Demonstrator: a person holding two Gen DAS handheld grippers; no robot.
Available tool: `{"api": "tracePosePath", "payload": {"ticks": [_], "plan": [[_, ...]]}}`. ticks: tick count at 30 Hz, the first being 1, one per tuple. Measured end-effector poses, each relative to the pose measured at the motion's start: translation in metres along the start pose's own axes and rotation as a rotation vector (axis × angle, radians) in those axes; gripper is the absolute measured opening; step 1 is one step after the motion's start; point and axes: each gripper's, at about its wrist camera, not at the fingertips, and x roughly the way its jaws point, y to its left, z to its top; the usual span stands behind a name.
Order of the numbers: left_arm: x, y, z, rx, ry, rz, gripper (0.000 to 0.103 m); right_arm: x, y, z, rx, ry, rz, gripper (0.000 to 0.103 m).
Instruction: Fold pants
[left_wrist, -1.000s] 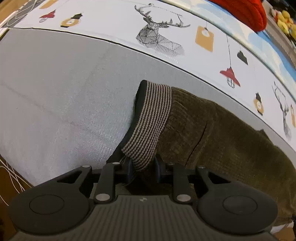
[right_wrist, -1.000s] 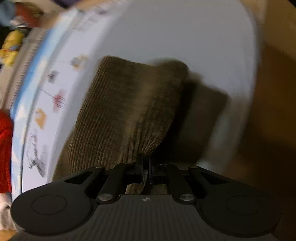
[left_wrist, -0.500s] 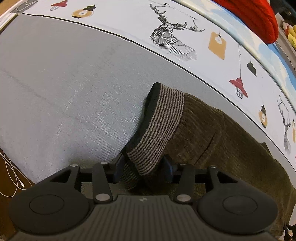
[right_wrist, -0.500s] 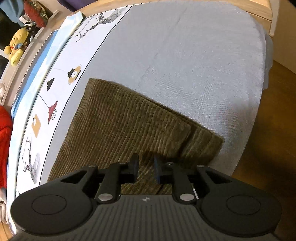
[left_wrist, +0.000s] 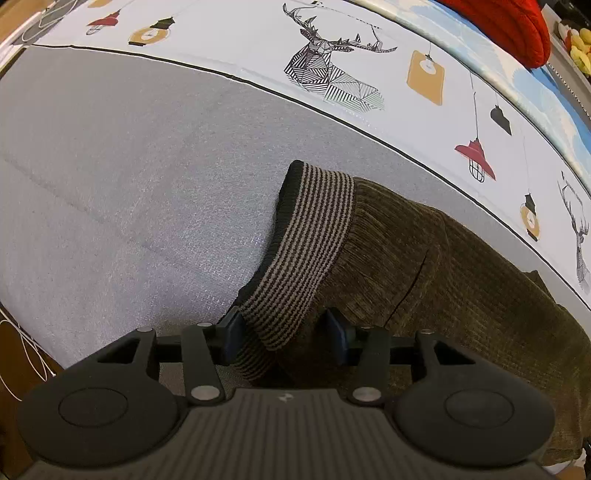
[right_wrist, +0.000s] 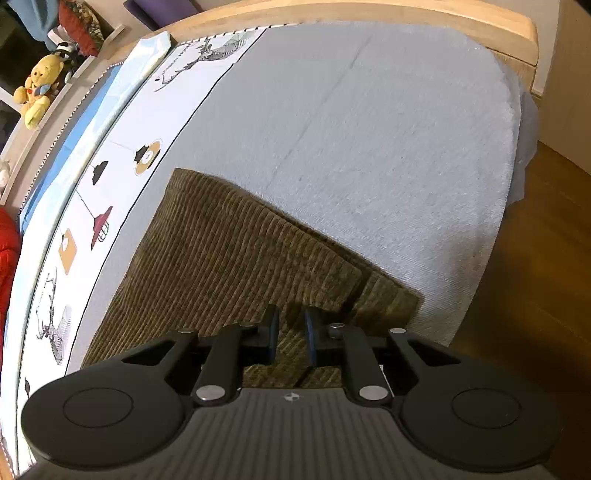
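Olive-brown corduroy pants (left_wrist: 424, 269) lie folded lengthwise on a grey bed cover (left_wrist: 129, 177). Their striped brown-and-black waistband (left_wrist: 306, 243) runs toward my left gripper (left_wrist: 282, 332), whose jaws stand open on either side of the waistband's near corner. In the right wrist view the leg ends of the pants (right_wrist: 229, 266) lie flat near the bed's edge. My right gripper (right_wrist: 290, 334) is open, its jaws a small way apart just above the cloth.
A white sheet (left_wrist: 369, 55) printed with deer and lamps lies beyond the pants. A red cushion (left_wrist: 509, 26) and a yellow plush toy (right_wrist: 37, 88) sit far back. The wooden bed frame (right_wrist: 406, 18) and brown floor (right_wrist: 535, 277) border the cover.
Both grippers have let go of the pants: the left jaws opened around the waistband, the right jaws opened and the leg ends now lie flat.
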Motion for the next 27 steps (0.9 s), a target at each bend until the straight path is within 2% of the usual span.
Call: {"api": "tracePosePath", "payload": {"ticks": [12,14,16,19,24,25,27], "plan": [[-0.001,0.001,0.000,0.001,-0.006,0.010,0.052,-0.011,-0.007,0.003,-0.009,-0.050,-0.019,0.011],[-0.001,0.000,0.000,0.010,-0.011,0.014,0.049,-0.013,-0.008,0.004,-0.020,-0.058,-0.024,0.011],[-0.002,-0.002,0.000,0.022,-0.020,0.023,0.041,-0.015,-0.007,0.004,-0.030,-0.073,-0.039,0.012],[-0.003,-0.002,-0.001,0.029,-0.027,0.023,0.040,-0.016,-0.010,0.005,-0.033,-0.080,-0.058,0.012],[-0.003,0.000,0.000,0.016,-0.017,0.015,0.041,-0.016,-0.015,0.005,-0.023,-0.076,-0.059,0.013],[-0.002,0.000,0.000,0.011,-0.012,0.012,0.046,-0.016,-0.016,0.005,-0.023,-0.074,-0.056,0.013],[-0.002,0.001,0.000,0.006,-0.006,0.004,0.049,-0.016,-0.016,0.005,-0.019,-0.072,-0.056,0.013]]}}
